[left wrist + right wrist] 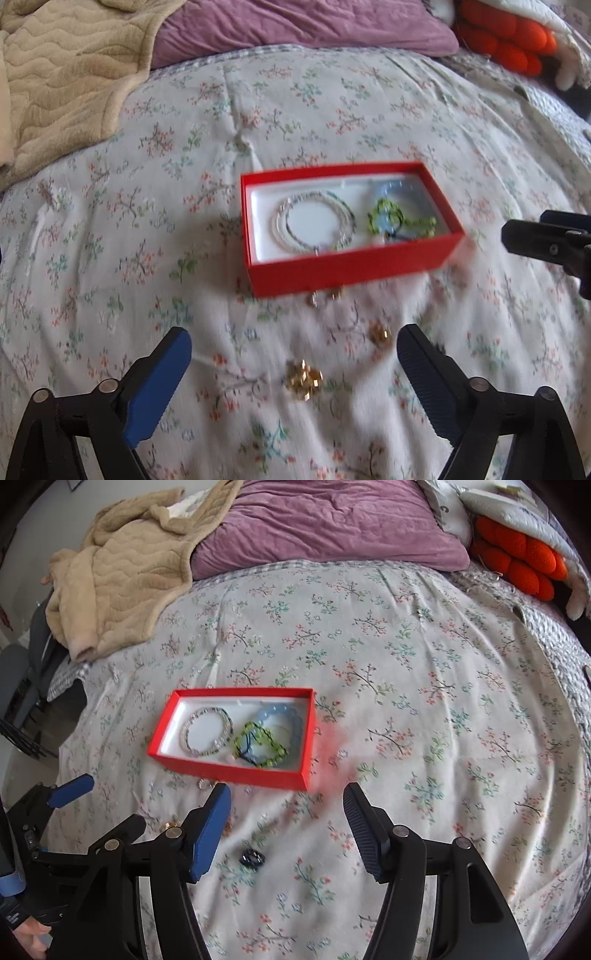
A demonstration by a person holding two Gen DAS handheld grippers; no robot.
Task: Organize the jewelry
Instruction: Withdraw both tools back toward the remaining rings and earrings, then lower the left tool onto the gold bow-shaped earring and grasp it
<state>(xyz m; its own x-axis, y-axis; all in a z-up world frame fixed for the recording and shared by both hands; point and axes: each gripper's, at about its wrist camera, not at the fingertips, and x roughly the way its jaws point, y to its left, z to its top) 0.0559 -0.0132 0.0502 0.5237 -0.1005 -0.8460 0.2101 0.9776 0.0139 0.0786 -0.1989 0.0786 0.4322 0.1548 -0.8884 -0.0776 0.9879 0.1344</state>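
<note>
A red box (351, 267) (240, 772) lies open on the floral bedspread. In it are a silver bead bracelet (314, 221) (208, 731), a green bead bracelet (391, 219) (262, 746) and a pale blue bead bracelet (284, 716). Gold pieces (303, 380) (380, 334) lie loose on the bedspread in front of the box, and a small dark piece (252, 858) lies near them. My left gripper (295, 338) hangs open above the gold pieces, holding nothing. My right gripper (287, 794) is open and empty over the dark piece, near the box's front right corner.
A beige quilted blanket (122, 576) is heaped at the back left, a purple pillow (332, 524) at the back, and an orange cushion (517, 561) at the back right. The bed's edge drops off at the left (62, 701). The left gripper's blue finger (72, 788) shows at the left.
</note>
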